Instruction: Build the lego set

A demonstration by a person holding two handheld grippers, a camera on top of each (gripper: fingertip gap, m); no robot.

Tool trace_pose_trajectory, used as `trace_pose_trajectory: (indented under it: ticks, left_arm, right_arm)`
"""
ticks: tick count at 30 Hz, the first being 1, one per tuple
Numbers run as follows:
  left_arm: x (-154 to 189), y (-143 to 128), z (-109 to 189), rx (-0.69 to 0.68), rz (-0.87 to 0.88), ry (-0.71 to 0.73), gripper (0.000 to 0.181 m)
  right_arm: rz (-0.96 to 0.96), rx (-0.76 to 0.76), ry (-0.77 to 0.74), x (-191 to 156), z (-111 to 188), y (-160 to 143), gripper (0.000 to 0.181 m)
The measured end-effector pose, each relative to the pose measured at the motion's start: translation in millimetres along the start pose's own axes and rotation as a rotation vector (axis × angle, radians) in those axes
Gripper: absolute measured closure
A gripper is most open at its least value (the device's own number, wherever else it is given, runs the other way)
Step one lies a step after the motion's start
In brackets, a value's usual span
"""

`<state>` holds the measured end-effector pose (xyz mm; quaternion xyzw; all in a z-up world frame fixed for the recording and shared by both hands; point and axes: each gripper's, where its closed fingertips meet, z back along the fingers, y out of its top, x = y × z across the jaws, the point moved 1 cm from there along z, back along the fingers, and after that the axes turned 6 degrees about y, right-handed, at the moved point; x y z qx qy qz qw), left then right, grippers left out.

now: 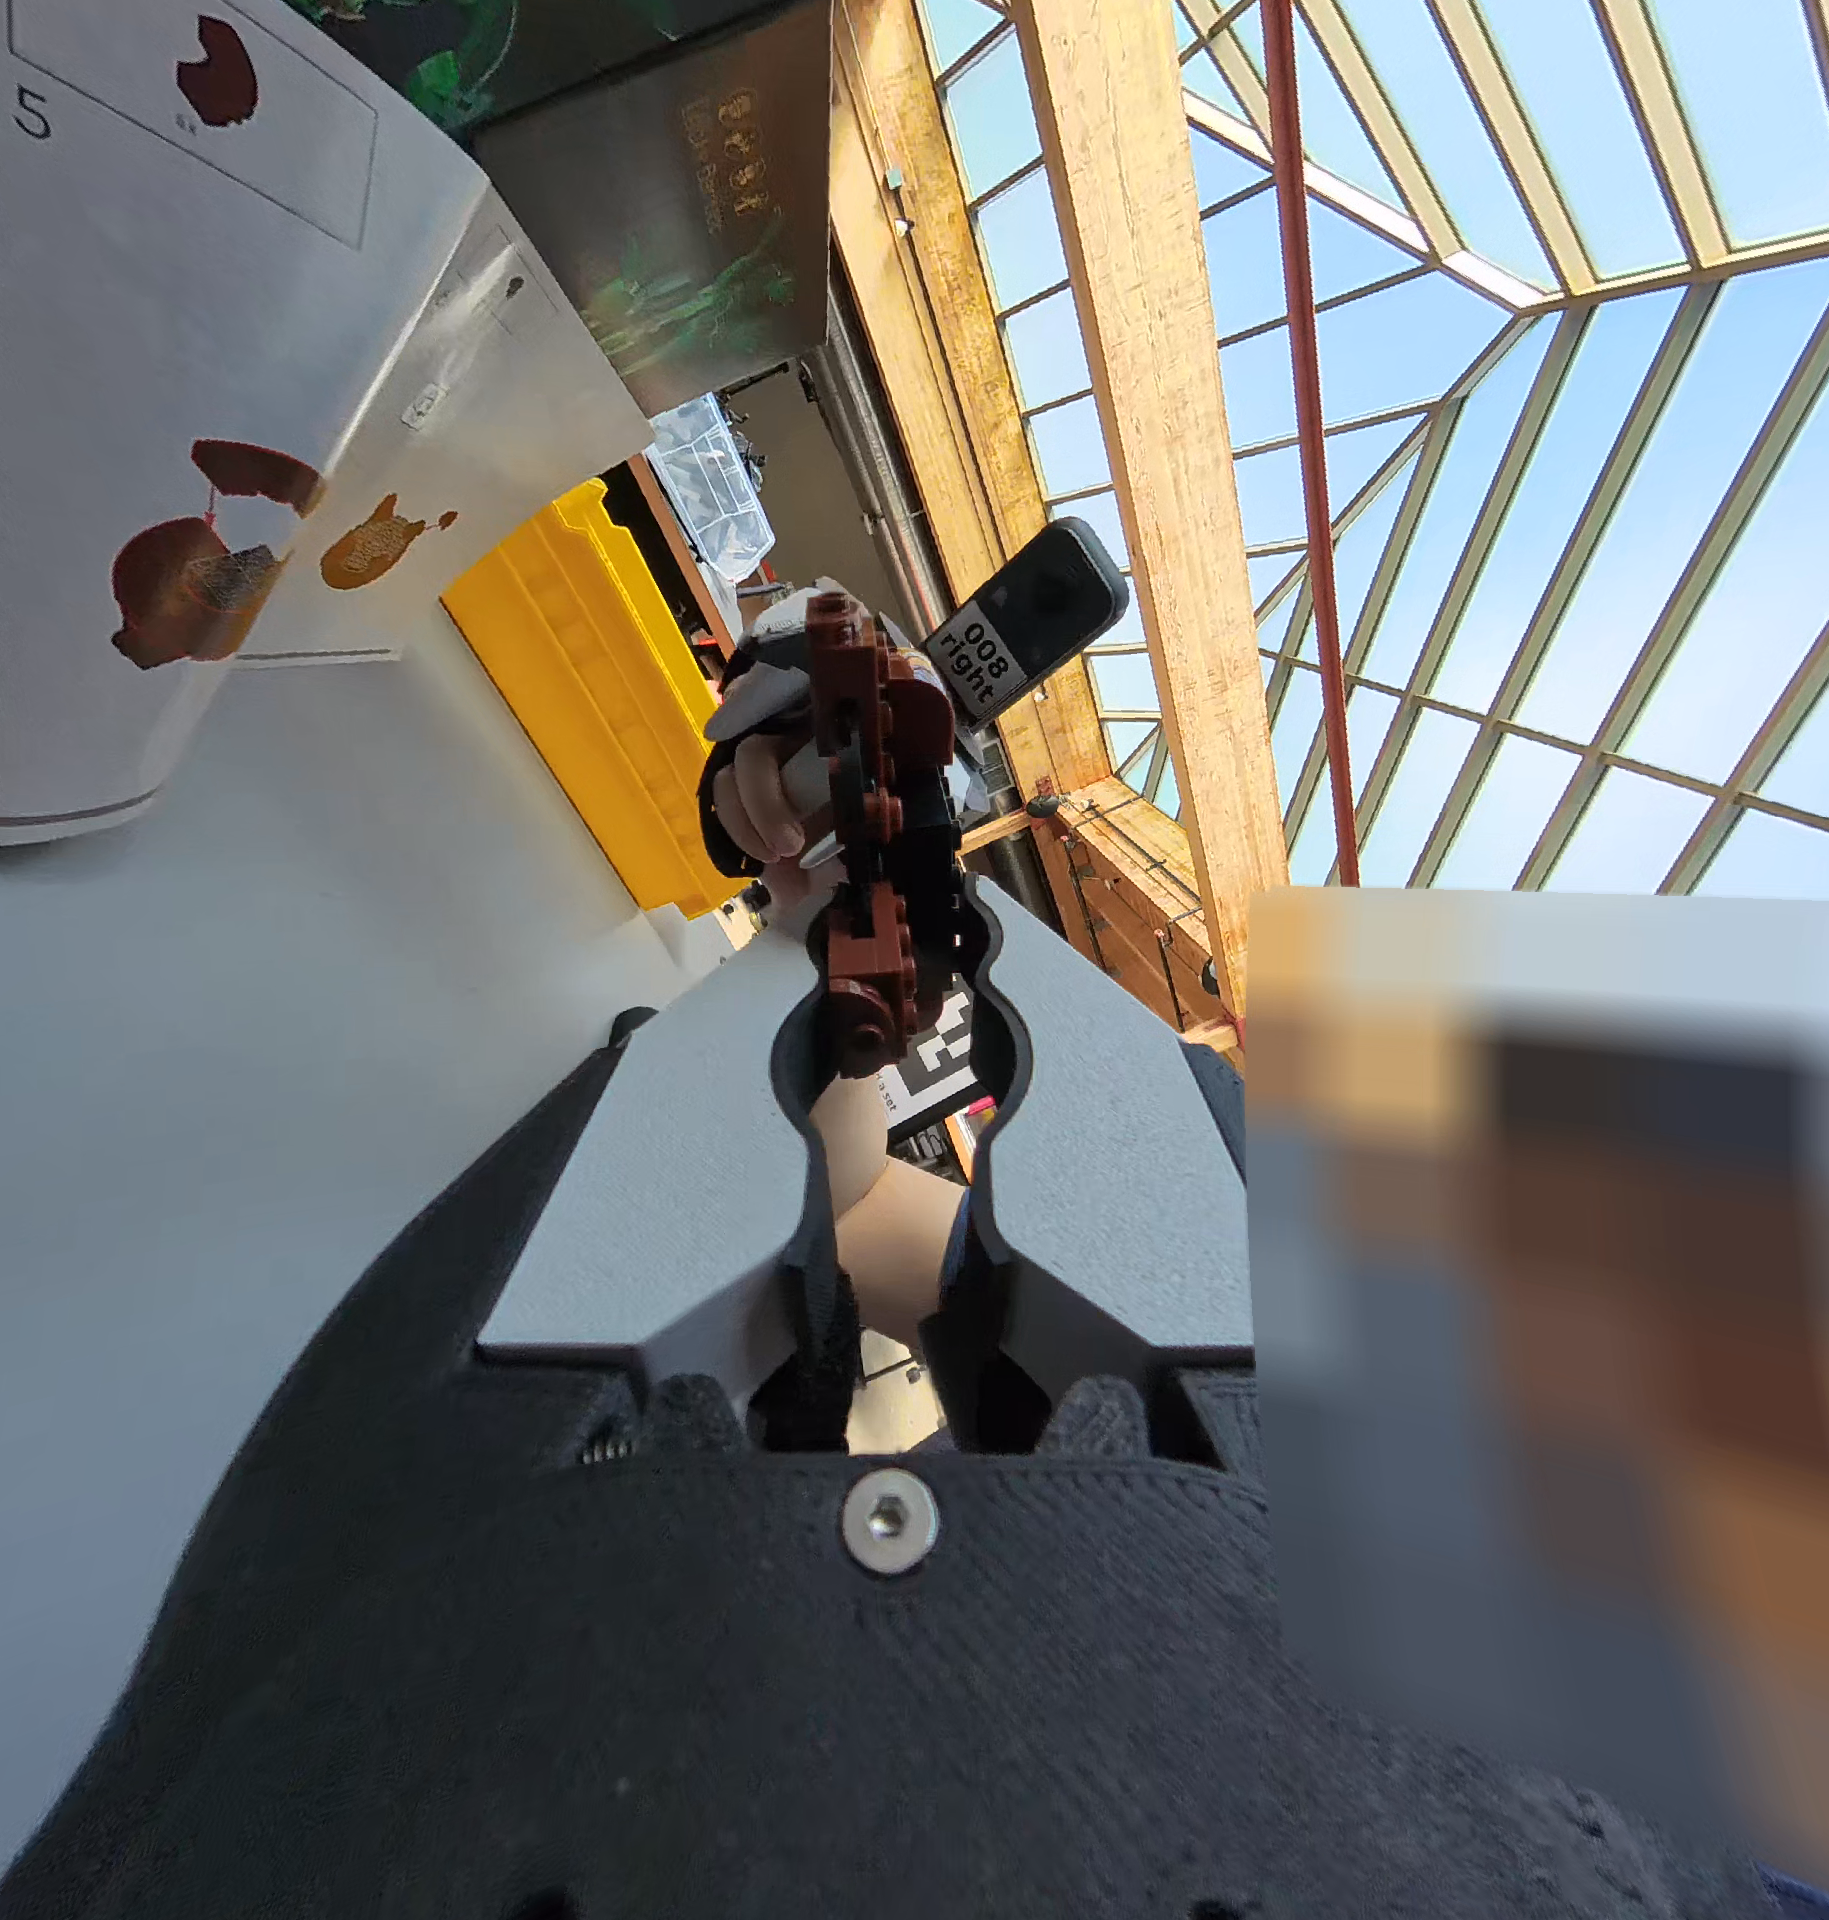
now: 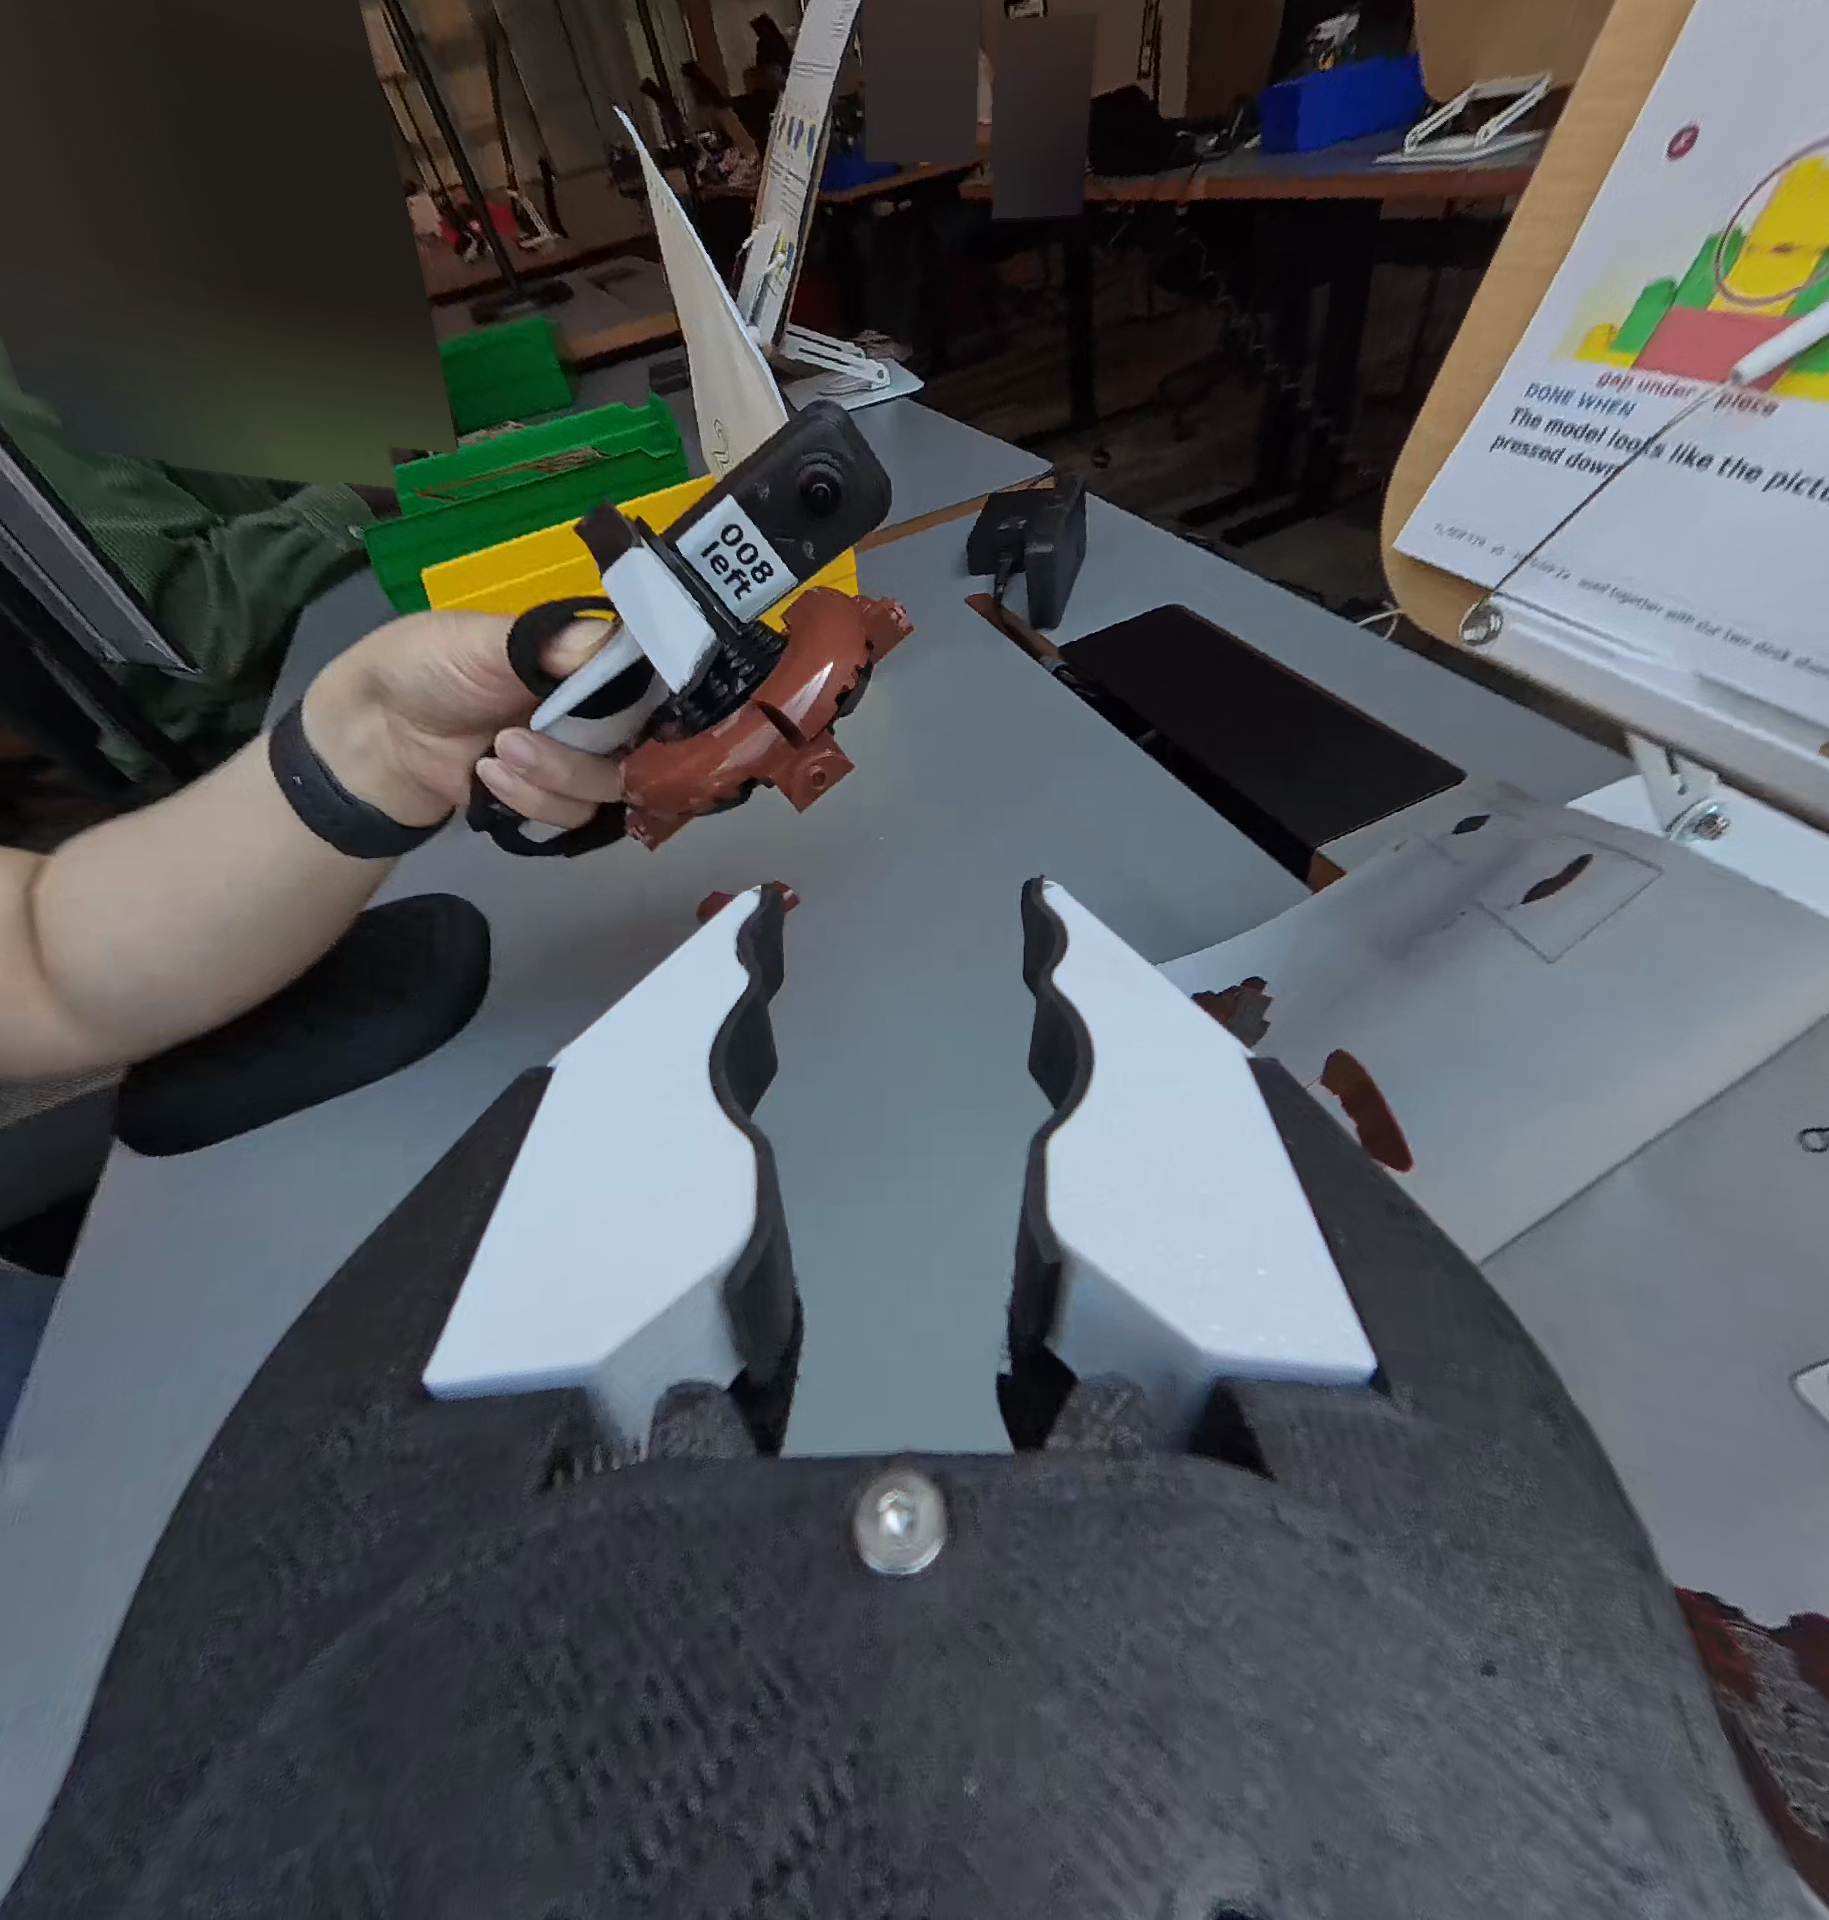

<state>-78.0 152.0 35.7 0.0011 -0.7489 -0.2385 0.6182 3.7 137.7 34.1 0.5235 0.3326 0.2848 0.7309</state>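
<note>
Tongs on the left point(image 1: 894, 940) are clenched on a reddish-brown and black lego model point(image 1: 874, 821), held raised in the air above the grey surface point(image 2: 889, 831), not touching it; the right wrist view shows the same model point(image 2: 759, 717) in the left tongs point(image 2: 723, 675), gripped by a person's hand point(image 2: 442, 691) wearing a dark wristband. Tongs on the right point(image 2: 899, 904) are released, jaws well apart with nothing between them, hovering over the surface below the model. An instruction booklet point(image 2: 1575, 1049) lies open at the surface's right edge. A yellow bin point(image 2: 536, 571) and a green bin point(image 2: 515, 488) stand at the far left edge. A small brown piece point(image 2: 718, 902) lies on the surface just beside the right tongs' left tip.
</note>
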Motion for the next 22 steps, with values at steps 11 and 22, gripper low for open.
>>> trace_pose_trajectory:
  ticks: [11,22]
  left_arm:
    - [84.4,2.1,-29.5,-0.25,0.185,0.028,0.164]
    - [141.6,-7.5,-57.8,-0.315,0.261,-0.054,0.165]
  right_arm:
    - [0.227,0.057,-0.01,-28.7,24.4,31.5,0.129]
    - [0.228,0.075,0.01,-31.5,45.5,37.2,0.127]
